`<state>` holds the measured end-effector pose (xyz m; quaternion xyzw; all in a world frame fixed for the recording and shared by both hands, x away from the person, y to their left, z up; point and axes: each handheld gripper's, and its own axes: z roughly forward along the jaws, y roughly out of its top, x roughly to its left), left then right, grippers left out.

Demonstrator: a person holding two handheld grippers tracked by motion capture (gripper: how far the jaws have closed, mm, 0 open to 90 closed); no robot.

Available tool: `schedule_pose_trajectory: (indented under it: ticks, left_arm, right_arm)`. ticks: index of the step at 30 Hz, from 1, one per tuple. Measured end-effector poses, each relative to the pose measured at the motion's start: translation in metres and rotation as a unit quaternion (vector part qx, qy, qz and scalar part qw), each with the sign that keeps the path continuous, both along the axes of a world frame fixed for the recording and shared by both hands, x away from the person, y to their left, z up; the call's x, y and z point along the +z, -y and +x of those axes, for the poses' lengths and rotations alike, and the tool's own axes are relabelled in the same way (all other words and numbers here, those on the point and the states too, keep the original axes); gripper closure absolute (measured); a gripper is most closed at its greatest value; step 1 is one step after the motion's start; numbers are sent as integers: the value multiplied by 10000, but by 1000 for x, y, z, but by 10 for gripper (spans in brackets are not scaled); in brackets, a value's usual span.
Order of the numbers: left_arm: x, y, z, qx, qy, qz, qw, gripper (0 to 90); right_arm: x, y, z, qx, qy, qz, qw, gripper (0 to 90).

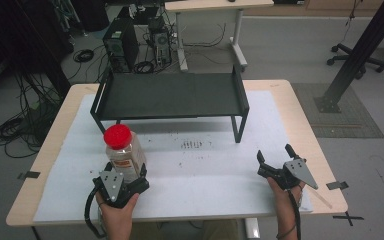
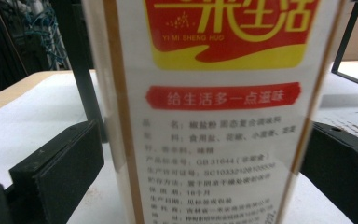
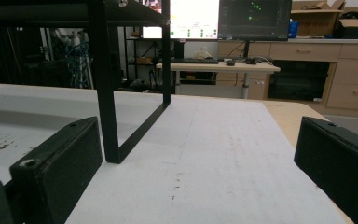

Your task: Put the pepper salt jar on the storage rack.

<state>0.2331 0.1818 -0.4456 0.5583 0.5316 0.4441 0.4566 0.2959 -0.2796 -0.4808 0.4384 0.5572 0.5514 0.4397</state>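
**Jar standing between the left tongs, right tongs waiting wide**

At the near left of the counter [image 1: 55, 150], the left tongs [image 1: 122, 175] are sitting around the lower part of a clear spice jar [image 1: 125, 152] with a red lid [image 1: 117, 135]. The jar is standing upright on the white sheet [image 1: 205, 175] covering the counter. In the left gripper view the jar is sitting so close to the camera that its lid and base are being cut off; its red and yellow label [image 2: 228, 32] is reading clearly, but the small print lower down is blurring. The jaws are flanking the jar, and the left one is showing a sliver of gap, so whether they are pressing on it cannot be told. The person's hand is partly hiding the tongs' body in the high view.

Behind the jar, toward the far side, a black metal rack [image 1: 170, 95] is standing across the middle of the counter.

At the near right, the right tongs [image 1: 275, 160] are resting wide apart, holding nothing, well apart from the jar. In the right gripper view a leg of the rack [image 3: 107, 98] is rising just beyond the left jaw, its top being cut off.
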Motion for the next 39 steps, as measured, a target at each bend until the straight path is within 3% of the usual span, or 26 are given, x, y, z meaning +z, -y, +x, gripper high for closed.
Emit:
schedule_pose_trajectory:
  ticks: [16, 31, 39]
  left_arm:
    - [-2, 1, 15, 139, 12, 67, 9999, 25]
    - [-7, 3, 17, 67, 117, 105, 9999, 201]
    - [-9, 3, 17, 100, 179, 70, 9998, 235]
  right_arm:
    - [0, 0, 0, 8, 1, 8, 10000, 10]
    - [0, 0, 0, 10, 2, 1, 10000, 11]
    - [0, 0, 0, 13, 1, 3, 10000, 12]
